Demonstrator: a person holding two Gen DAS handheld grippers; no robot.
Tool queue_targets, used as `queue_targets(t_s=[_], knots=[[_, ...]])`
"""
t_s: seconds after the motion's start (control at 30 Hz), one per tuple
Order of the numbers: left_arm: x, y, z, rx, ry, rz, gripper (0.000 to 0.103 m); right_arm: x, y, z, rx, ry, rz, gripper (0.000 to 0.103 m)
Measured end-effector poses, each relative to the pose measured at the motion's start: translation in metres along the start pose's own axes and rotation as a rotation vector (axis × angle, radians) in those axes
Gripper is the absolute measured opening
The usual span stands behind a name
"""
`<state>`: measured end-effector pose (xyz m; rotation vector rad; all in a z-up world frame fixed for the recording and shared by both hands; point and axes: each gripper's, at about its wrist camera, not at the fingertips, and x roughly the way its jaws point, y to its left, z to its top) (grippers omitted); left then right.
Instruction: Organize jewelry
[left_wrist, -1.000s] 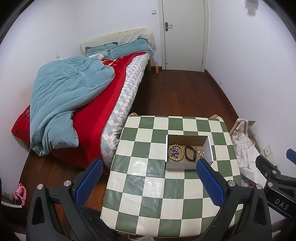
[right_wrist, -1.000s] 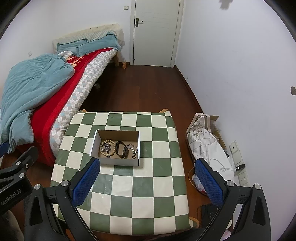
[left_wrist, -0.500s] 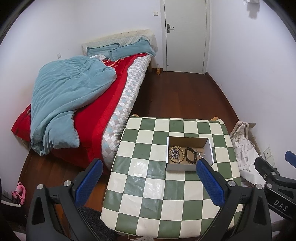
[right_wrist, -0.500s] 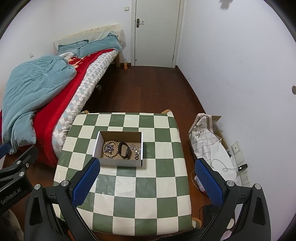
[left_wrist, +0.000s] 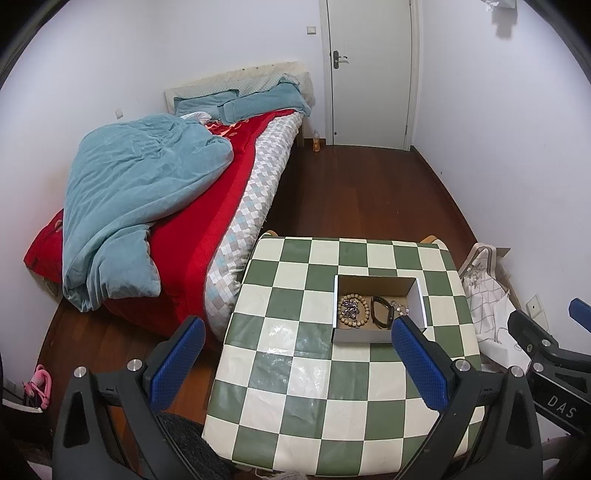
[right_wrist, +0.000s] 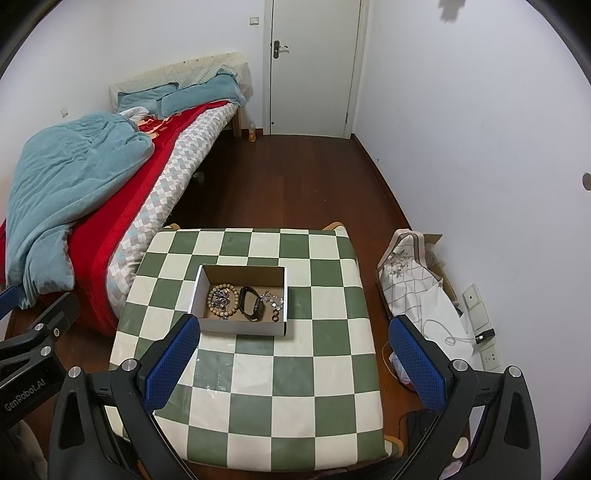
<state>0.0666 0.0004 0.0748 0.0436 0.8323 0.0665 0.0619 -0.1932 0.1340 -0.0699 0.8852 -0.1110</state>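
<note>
A shallow cardboard box (right_wrist: 242, 326) (left_wrist: 419, 295) stands on the green-and-white checked table (right_wrist: 273, 384) (left_wrist: 295, 387). Inside lie a wooden bead bracelet (right_wrist: 222, 300) (left_wrist: 354, 309), a black band (right_wrist: 252, 302) (left_wrist: 381, 312) and a silver chain (right_wrist: 272, 302). My left gripper (left_wrist: 298, 343) is open and empty, high above the table's near left. My right gripper (right_wrist: 291, 341) is open and empty, high above the table's near side. Both are well back from the box.
A bed (left_wrist: 177, 206) with a teal duvet and red cover runs along the table's left. A checked cloth bag (right_wrist: 410, 280) and white cable lie on the floor to the right. A closed white door (right_wrist: 314, 66) stands at the far wall.
Both grippers have pulled back and upward from the table; the box appears smaller and lower in both views. Both stay open and empty.
</note>
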Motion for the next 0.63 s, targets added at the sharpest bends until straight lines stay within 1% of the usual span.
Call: queue_targets(t_s=[0.43, 0.63], knots=[[-0.0010, 0.0012, -0.0001, 0.001, -0.004, 0.001, 0.103, -0.0002, 0.0009, 0.0002, 0.000, 0.000, 0.000, 0.103], [-0.0044, 0.0029, 0.0004, -0.001, -0.015, -0.017, 0.103, -0.0008, 0.0009, 0.0004, 0.002, -0.001, 0.000, 0.103]])
